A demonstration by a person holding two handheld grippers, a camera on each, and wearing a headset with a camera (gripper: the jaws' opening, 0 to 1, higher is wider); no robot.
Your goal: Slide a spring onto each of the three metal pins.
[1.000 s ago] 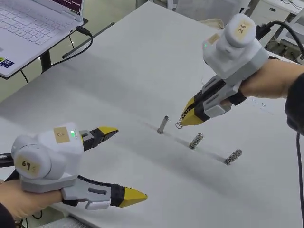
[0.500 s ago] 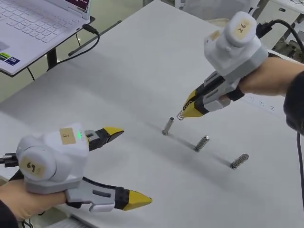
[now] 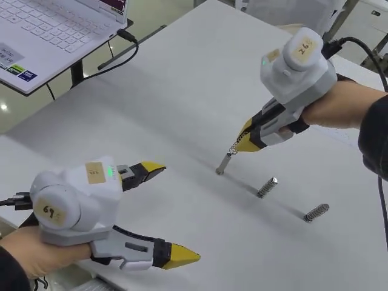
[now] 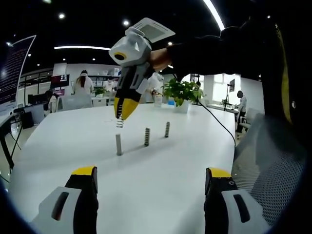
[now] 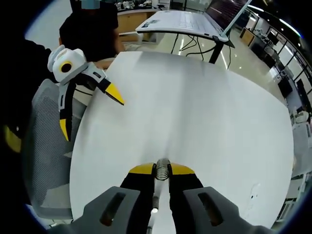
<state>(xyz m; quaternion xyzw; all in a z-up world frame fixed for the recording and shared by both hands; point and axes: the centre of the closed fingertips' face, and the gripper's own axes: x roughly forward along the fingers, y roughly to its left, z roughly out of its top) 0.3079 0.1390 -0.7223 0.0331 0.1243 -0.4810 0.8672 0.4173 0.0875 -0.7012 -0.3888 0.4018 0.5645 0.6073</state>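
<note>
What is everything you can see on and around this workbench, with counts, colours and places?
Table: one, white, beneath everything.
Bare pin: one, metal, mid-table.
Sprung pins: two, silver, in a row beside it.
Loose spring: one, silver, in right jaws, just above bare pin.
Laptop: one, white, on stand beside table.
Plant: one, green, past the table.
Left gripper: one, white, yellow-tipped, open, empty.
Right gripper: one, same colours, shut on spring.
</note>
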